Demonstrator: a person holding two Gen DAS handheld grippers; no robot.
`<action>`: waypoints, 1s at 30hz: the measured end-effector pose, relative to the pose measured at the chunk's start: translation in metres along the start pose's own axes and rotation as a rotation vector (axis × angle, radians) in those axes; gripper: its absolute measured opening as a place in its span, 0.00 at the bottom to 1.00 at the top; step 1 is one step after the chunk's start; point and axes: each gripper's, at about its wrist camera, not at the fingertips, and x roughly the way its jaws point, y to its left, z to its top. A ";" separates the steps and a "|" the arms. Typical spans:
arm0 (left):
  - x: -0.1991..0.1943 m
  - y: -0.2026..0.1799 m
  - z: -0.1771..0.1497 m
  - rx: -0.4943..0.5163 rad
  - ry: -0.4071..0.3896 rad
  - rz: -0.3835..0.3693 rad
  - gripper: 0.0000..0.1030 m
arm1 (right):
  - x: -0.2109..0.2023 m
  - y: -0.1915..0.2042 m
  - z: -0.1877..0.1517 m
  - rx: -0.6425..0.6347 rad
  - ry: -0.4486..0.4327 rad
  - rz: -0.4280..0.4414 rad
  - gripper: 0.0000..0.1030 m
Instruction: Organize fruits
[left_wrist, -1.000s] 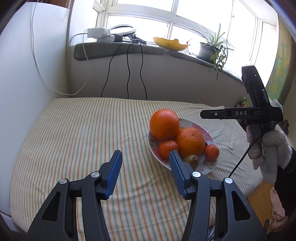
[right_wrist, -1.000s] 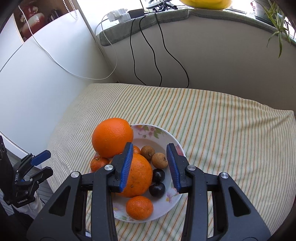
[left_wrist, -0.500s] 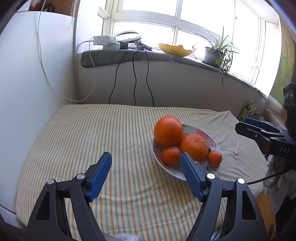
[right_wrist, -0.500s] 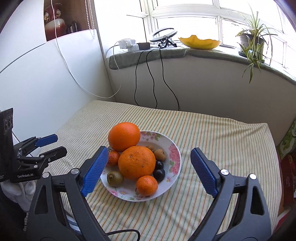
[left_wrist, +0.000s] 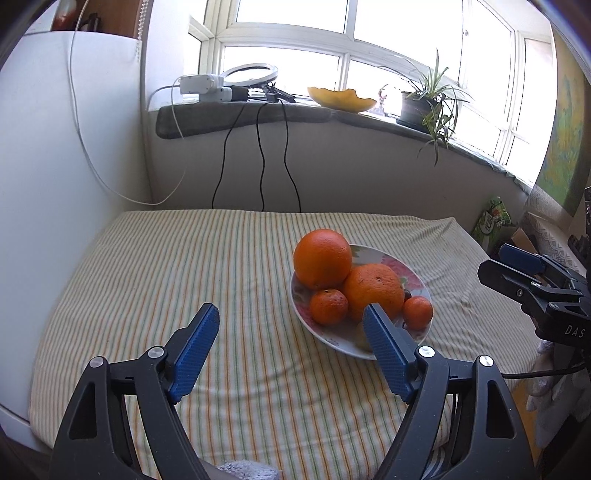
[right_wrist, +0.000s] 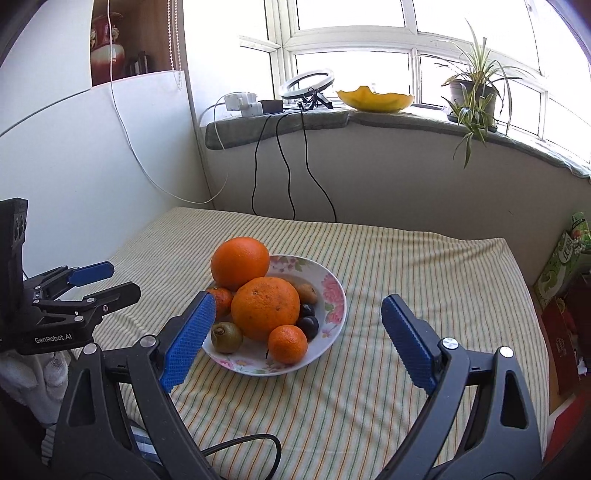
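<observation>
While both the left gripper (left_wrist: 290, 341) and right gripper (right_wrist: 299, 338) hang spread and empty after just opening, near the plate (right_wrist: 334, 291), risk: nudging the top orange (right_wrist: 240, 263) off the heap. Plate sits mid-cloth (right_wrist: 424, 266), piled with oranges, tangerines, kiwi (right_wrist: 226, 336), dark plums (right_wrist: 308, 326).

A striped cloth (right_wrist: 406, 266) covers the tabletop below and ahead of the fingers. Beyond the fingers, a windowsill (right_wrist: 388, 122) carries a ring light (right_wrist: 307, 85), a white power strip (right_wrist: 242, 103), a yellow dish (right_wrist: 375, 99) and a potted plant (right_wrist: 472, 96). Black cables (right_wrist: 284, 173) hang down the wall. A green carton (right_wrist: 561, 258) stands far right of the fingers.
</observation>
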 end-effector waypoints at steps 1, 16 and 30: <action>0.000 -0.001 0.000 0.003 0.000 0.001 0.78 | 0.000 0.000 0.000 0.001 -0.001 0.001 0.91; -0.002 -0.003 -0.001 0.006 -0.004 0.009 0.78 | 0.000 0.004 -0.001 -0.002 0.000 0.007 0.91; -0.002 -0.006 -0.001 0.010 -0.004 0.010 0.78 | 0.002 0.004 -0.002 0.004 0.003 0.016 0.91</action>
